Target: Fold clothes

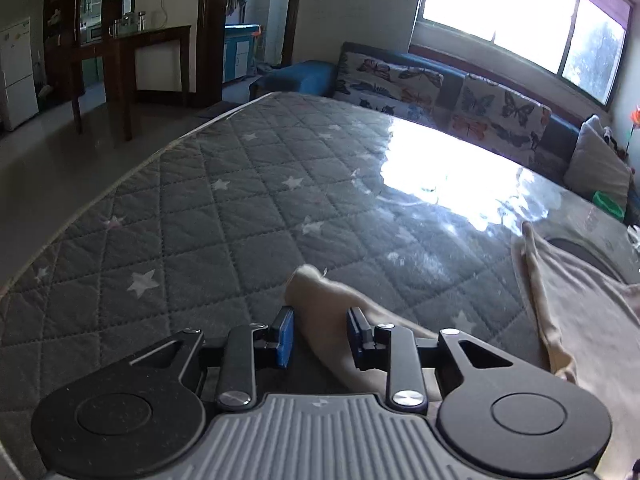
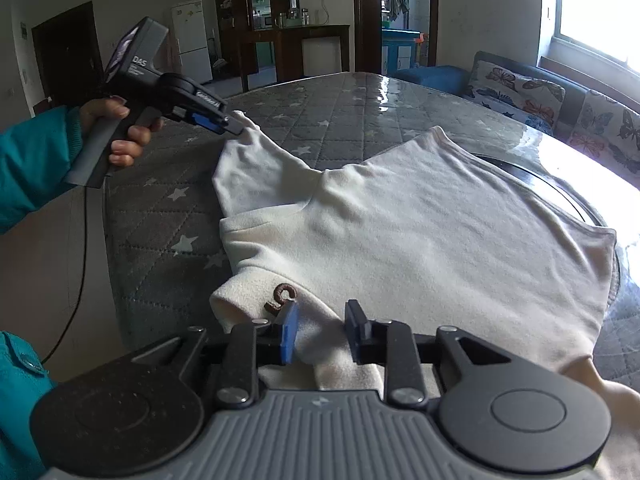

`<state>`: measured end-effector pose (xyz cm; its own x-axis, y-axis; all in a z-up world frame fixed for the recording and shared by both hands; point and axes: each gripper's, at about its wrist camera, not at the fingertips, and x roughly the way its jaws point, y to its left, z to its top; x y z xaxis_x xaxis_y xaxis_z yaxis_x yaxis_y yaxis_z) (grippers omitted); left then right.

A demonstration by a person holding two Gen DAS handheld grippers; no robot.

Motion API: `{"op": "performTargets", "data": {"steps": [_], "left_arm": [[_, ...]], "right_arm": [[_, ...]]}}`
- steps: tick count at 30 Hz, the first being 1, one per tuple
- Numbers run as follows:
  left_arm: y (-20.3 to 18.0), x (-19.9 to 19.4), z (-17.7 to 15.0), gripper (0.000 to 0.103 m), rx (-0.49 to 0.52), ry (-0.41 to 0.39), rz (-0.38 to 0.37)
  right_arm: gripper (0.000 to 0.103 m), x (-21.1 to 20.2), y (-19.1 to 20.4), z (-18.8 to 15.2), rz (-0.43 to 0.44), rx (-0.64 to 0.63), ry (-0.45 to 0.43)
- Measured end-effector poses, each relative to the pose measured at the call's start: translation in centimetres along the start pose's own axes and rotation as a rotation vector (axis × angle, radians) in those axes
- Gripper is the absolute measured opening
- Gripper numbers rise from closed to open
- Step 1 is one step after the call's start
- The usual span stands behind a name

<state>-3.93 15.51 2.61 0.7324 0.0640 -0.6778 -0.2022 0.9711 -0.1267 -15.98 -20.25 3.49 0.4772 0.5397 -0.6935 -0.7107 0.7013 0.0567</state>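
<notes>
A cream white top [image 2: 400, 232] lies spread on the grey quilted star-pattern table cover [image 2: 304, 120]. My left gripper [image 1: 320, 336] is shut on the end of one sleeve [image 1: 320, 300]; in the right wrist view it [image 2: 230, 124] holds the sleeve tip [image 2: 248, 148] lifted at the far left. My right gripper [image 2: 320, 330] has its jaws around a ridge of the top near its collar edge, beside a small brown letter mark [image 2: 282, 296]. The top's body shows at the right of the left wrist view [image 1: 580, 304].
The table's left edge [image 1: 120, 184] drops to a tiled floor. A butterfly-print sofa [image 1: 460, 100] runs along the far side under a bright window. A grey pillow [image 1: 600, 164] and a green object [image 1: 608, 202] sit at far right. A cable [image 2: 82, 240] hangs from the left gripper.
</notes>
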Motion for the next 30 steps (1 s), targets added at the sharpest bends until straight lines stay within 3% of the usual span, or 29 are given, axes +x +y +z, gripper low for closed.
{"op": "performTargets", "data": {"steps": [1, 3, 5, 10, 14, 17, 20, 23, 27, 28, 30], "left_arm": [[-0.5, 0.2, 0.1, 0.030, 0.008, -0.004, -0.004], [-1.4, 0.4, 0.2, 0.016, 0.024, -0.014, -0.018], [-2.9, 0.1, 0.1, 0.013, 0.051, -0.033, -0.043], [-8.1, -0.7, -1.7, 0.013, 0.223, -0.070, -0.129], [-11.3, -0.5, -4.1, 0.018, 0.325, 0.001, -0.246], [-12.0, -2.1, -5.0, 0.022, 0.403, -0.023, -0.305], [-10.7, -3.9, -4.1, 0.022, 0.378, -0.065, -0.349], [-8.7, -4.0, -1.7, 0.023, 0.306, -0.119, -0.274], [-6.2, -0.6, 1.0, 0.027, 0.203, -0.063, -0.168], [-6.0, 0.3, 1.3, 0.029, 0.195, -0.039, -0.166], [-6.1, 1.8, 1.5, 0.046, 0.190, 0.001, -0.176]], "right_arm": [[0.028, 0.0, 0.0, 0.0, 0.001, 0.003, 0.001], [0.029, 0.1, 0.0, 0.0, -0.002, 0.002, 0.004], [0.030, 0.2, 0.0, 0.0, -0.001, 0.007, 0.004], [0.030, 0.1, -0.1, -0.1, 0.001, 0.015, 0.003], [0.032, 0.2, -0.1, 0.0, 0.002, 0.018, 0.003], [0.034, 0.2, -0.1, -0.1, 0.003, 0.015, 0.004], [0.035, 0.3, -0.1, -0.2, 0.007, 0.011, 0.001], [0.036, 0.3, -0.1, -0.2, 0.010, 0.015, -0.002], [0.037, 0.3, 0.0, -0.2, 0.006, 0.015, -0.004], [0.037, 0.3, 0.0, -0.2, 0.004, 0.015, -0.005], [0.037, 0.4, 0.1, -0.2, 0.001, 0.017, -0.005]]}}
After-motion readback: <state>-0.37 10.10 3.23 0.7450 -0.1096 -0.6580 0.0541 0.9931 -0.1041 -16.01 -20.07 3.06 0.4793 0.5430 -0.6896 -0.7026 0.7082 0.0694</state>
